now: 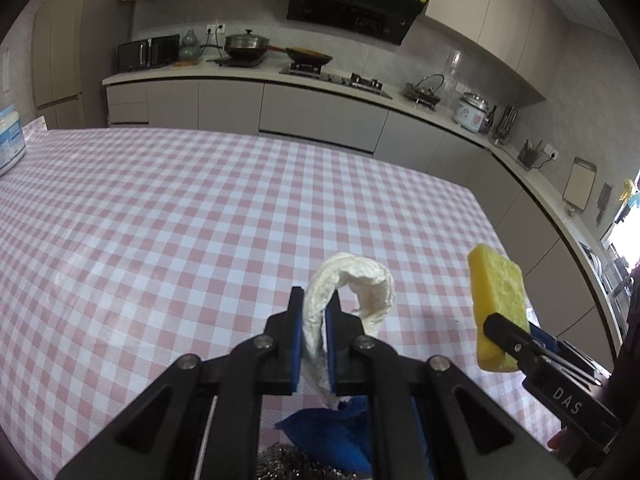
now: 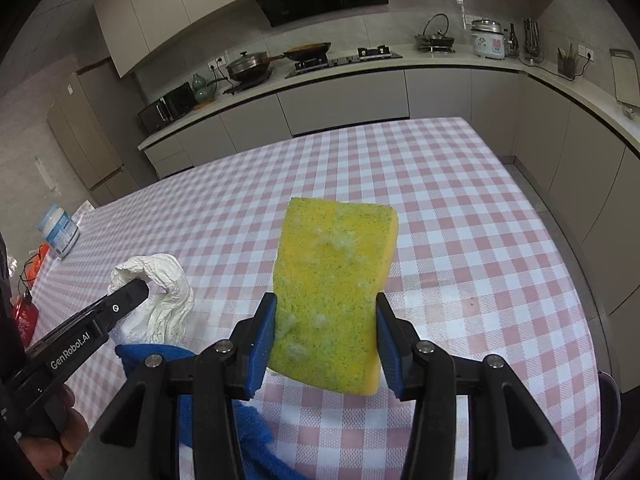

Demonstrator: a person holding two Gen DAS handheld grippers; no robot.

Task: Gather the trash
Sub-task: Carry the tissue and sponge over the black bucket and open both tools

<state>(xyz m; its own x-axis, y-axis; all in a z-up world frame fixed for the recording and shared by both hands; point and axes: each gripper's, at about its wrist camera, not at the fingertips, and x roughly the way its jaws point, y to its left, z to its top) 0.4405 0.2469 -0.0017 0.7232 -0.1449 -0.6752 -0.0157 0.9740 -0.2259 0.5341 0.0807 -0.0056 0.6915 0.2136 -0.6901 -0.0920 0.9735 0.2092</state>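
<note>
On the far left edge of the desk point(image 1: 168, 208), which wears a pink and white checked cloth, stands a white tub with a blue label point(image 1: 10, 142); its lid is on, so what it holds cannot be seen. In the kitchen behind, a lidded pan point(image 1: 245, 46) and an open frying pan point(image 1: 308, 56) sit on the stove, and the frying pan seems to have something orange-brown in it, too small to tell. The left tongs point(image 1: 314, 312) are closed tight on a crumpled white paper towel point(image 1: 352, 280), which is twisted like a rope; it bends up out of the blue pads in an arch, and its free end hangs in the air above the cloth. The right tongs point(image 2: 326, 320) are closed on a yellow sponge point(image 2: 336, 280), with the pads pressing its two long sides; the sponge stands up from the tongs, tilted a little, clear of the desk. Both tongs point forward and downward, side by side, the sponge to the right of the towel. A blue cloth point(image 2: 152, 354) lies on the desk just under the tongs, and beside it, in the left wrist view, a piece of steel wool point(image 1: 280, 466). At the lower left of the right wrist view, a hand point(image 2: 60, 432) grips the handle of the left tongs.
</note>
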